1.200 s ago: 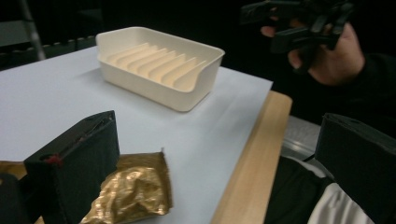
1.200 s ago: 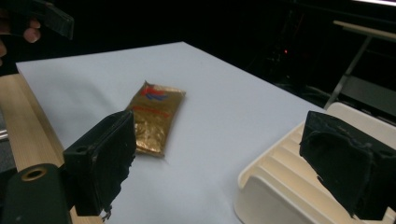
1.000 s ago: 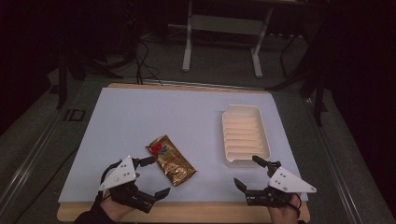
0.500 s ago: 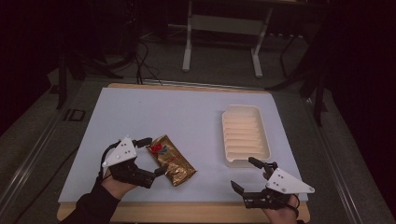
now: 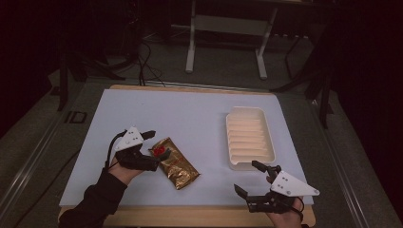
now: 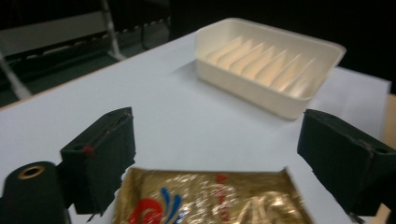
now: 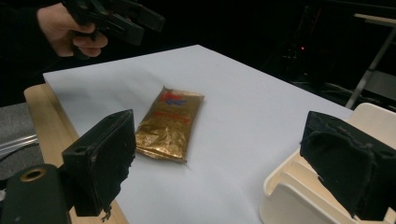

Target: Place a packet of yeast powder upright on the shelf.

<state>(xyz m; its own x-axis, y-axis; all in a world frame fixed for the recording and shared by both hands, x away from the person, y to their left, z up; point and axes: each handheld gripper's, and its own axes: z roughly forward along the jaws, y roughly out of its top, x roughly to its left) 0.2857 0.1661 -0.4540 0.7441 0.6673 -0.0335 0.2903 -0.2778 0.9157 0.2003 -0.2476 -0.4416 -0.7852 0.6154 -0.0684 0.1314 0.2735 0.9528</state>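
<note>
A gold foil packet (image 5: 177,163) with a red and blue logo lies flat on the white table sheet (image 5: 190,118). My left gripper (image 5: 154,151) stands at the packet's logo end. Its jaws have just been closing a little and straddle that end (image 6: 210,198) without pressing on it. In the left gripper view both black pads (image 6: 100,158) stand wide apart. Near the table's front edge my right gripper (image 5: 245,176) is open, with nothing between its jaws. In the right gripper view the packet (image 7: 170,123) lies ahead, beyond the left pad.
A cream ribbed tray (image 5: 249,137) stands empty at the right of the sheet, just beyond my right gripper; its corner (image 7: 280,182) is close to the right jaw. The wooden table edge (image 5: 190,214) runs along the front. A metal stand (image 5: 228,42) is behind the table.
My left gripper has moved away from the front edge up to the packet's logo end. The right gripper and the packet have stayed where they were.
</note>
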